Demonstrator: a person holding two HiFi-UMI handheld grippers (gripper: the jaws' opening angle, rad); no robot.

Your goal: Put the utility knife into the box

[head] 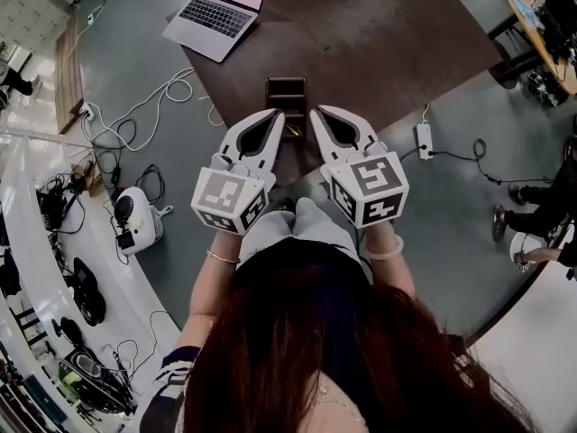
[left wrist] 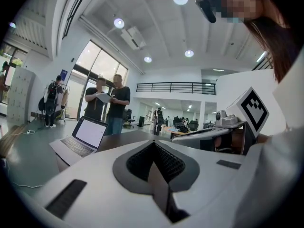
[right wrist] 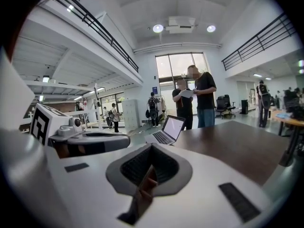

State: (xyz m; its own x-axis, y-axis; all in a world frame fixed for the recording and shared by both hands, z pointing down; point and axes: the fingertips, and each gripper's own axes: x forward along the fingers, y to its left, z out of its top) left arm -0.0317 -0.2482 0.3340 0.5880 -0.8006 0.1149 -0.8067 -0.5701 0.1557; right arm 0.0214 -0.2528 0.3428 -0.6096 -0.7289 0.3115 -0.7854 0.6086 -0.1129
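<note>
A dark open box (head: 286,92) stands on the brown table (head: 379,34) near its front edge. Just in front of it a small yellowish thing (head: 294,132) shows between the two grippers; it is too hidden to name as the utility knife. My left gripper (head: 273,117) and right gripper (head: 320,115) hover side by side close to the person's body, tips pointing at the box. Both are shut with nothing between the jaws. In the left gripper view its jaws (left wrist: 153,145) meet, and so do the right gripper's (right wrist: 151,150). Both gripper views look over the table and show neither box nor knife.
A silver laptop (head: 219,7) sits open at the table's far left corner. A power strip (head: 424,141) and cables (head: 135,106) lie on the grey floor. Two people (right wrist: 194,99) stand beyond the table.
</note>
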